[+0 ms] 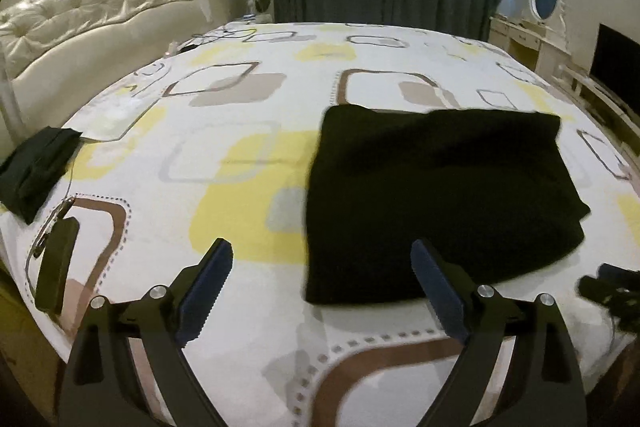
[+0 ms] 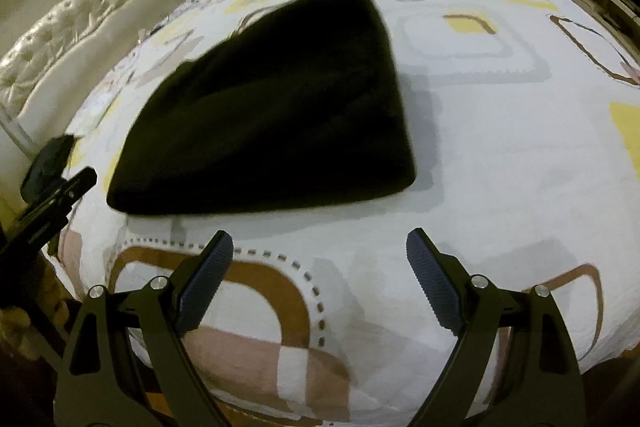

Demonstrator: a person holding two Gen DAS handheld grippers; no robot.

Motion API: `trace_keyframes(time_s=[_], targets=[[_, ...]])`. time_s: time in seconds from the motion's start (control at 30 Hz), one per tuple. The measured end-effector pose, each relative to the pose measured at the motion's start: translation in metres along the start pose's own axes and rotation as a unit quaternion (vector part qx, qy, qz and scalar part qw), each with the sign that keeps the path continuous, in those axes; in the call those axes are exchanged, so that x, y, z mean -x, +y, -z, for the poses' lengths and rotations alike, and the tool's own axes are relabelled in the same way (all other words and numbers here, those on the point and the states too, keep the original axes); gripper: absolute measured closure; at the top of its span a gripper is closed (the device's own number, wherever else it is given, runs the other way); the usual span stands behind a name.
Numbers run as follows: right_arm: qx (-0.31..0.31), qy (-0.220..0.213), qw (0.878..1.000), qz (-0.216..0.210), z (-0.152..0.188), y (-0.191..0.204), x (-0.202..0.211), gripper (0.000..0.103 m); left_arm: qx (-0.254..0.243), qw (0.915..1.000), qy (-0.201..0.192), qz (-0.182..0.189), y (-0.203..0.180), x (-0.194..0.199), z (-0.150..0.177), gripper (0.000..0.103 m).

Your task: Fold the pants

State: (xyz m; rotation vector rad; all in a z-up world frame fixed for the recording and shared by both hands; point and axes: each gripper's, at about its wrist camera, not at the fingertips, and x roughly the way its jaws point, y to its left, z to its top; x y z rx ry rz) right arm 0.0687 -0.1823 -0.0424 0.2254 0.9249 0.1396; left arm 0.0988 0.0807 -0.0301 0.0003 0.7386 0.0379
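Both tongs, the left gripper [image 1: 322, 255] and right gripper [image 2: 320, 247], gaped wide and empty near the folded black pants [image 1: 436, 203] at twelve o'clock on the bed [image 1: 240, 227], where a careless regrasp might undo the folds.

Folded black pants [image 1: 436, 203] flat on bed [image 1: 248, 155]; left tool [image 1: 322, 255] open, empty.

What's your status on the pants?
Left gripper open, empty. Right gripper open, empty. Black pants folded flat on bed. Nothing in the way.
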Motion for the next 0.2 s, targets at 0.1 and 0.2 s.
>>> trace_keyframes(time_s=[0.1, 0.2], targets=[[-0.007, -0.024, 1.000, 0.003, -0.017, -0.023, 0.007, 0.011, 0.010, 0.9999, 0.009, -0.006, 0.026, -0.017, -0.009, 0.013], [-0.015, -0.044, 0.999, 0.028, -0.040, -0.062, 0.009, 0.008, 0.009, 0.9993, 0.000, -0.037, 0.058, -0.035, -0.021, 0.013]])
